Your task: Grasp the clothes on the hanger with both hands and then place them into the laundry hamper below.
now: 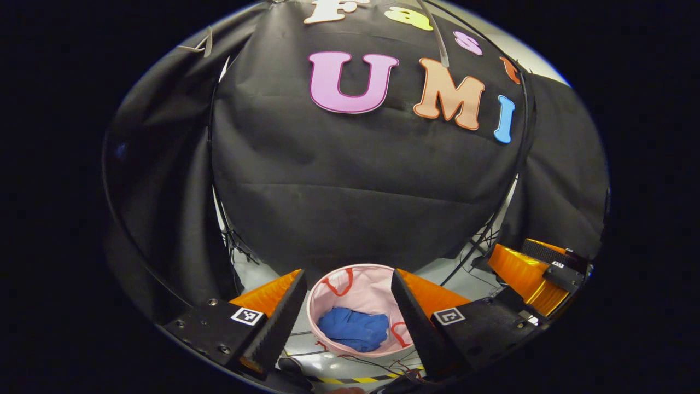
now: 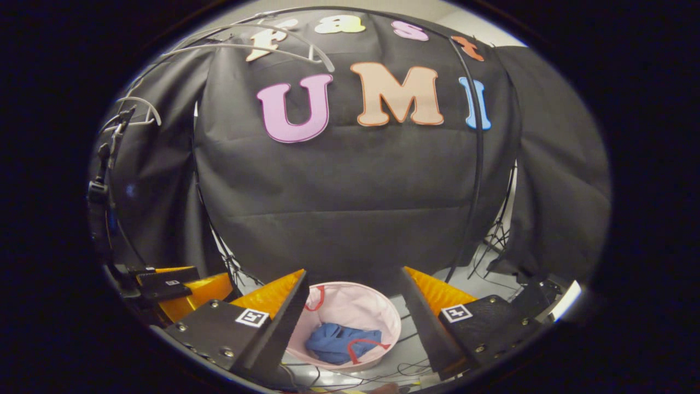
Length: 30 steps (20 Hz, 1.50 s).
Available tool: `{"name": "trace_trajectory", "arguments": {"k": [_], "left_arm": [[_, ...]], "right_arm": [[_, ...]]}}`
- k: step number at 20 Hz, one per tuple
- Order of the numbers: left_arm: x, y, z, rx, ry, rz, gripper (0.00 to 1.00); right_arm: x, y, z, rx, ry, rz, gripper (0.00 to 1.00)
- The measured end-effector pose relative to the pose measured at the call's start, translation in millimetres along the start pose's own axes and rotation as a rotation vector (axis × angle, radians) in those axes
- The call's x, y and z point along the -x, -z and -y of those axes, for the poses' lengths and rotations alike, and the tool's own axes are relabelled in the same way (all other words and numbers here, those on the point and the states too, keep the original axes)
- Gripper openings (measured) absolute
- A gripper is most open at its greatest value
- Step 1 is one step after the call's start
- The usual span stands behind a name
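A pink laundry hamper (image 1: 355, 290) with red handles stands on the floor below, and blue clothes (image 1: 353, 330) lie crumpled inside it. My left gripper (image 1: 349, 314) hangs above the hamper, open, with nothing between its fingers. In the right gripper view the same hamper (image 2: 358, 309) holds the blue clothes (image 2: 334, 343), and my right gripper (image 2: 355, 317) is open and bare above it. A bare white hanger (image 2: 262, 46) hangs at the top left. The right gripper (image 1: 533, 273) also shows at the right of the left gripper view, and the left gripper (image 2: 169, 287) at the left of the right gripper view.
Black cloth walls close the booth behind the hamper. Thin black poles (image 2: 480, 153) run down the wall. Cables (image 2: 495, 235) trail over the pale floor near the hamper, and yellow-black tape (image 1: 350, 378) marks the floor in front.
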<state>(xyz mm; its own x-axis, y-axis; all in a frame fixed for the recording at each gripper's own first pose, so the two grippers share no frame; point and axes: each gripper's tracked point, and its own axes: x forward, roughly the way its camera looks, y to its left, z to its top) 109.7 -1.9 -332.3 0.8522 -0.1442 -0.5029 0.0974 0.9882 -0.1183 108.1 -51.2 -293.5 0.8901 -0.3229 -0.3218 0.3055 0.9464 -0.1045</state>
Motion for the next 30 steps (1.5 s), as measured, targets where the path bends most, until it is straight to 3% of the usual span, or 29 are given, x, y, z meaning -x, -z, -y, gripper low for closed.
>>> {"name": "trace_trajectory", "arguments": {"k": [7, 17, 23, 30], "left_arm": [[35, -53, 3, -0.022, -0.007, 0.127, 0.97], [104, -153, 9, -0.064, -0.016, 0.401, 0.94], [144, -188, 16, -0.095, -0.03, 0.471, 0.93], [178, -214, 29, -0.117, -0.041, 0.509, 0.93]], "right_arm": [[33, -64, -6, -0.001, -0.013, 0.107, 0.99], [95, -148, 5, -0.017, -0.03, 0.271, 0.99], [138, -193, 16, -0.047, -0.06, 0.359, 0.99], [165, -212, 40, -0.054, -0.044, 0.405, 0.92]]}}
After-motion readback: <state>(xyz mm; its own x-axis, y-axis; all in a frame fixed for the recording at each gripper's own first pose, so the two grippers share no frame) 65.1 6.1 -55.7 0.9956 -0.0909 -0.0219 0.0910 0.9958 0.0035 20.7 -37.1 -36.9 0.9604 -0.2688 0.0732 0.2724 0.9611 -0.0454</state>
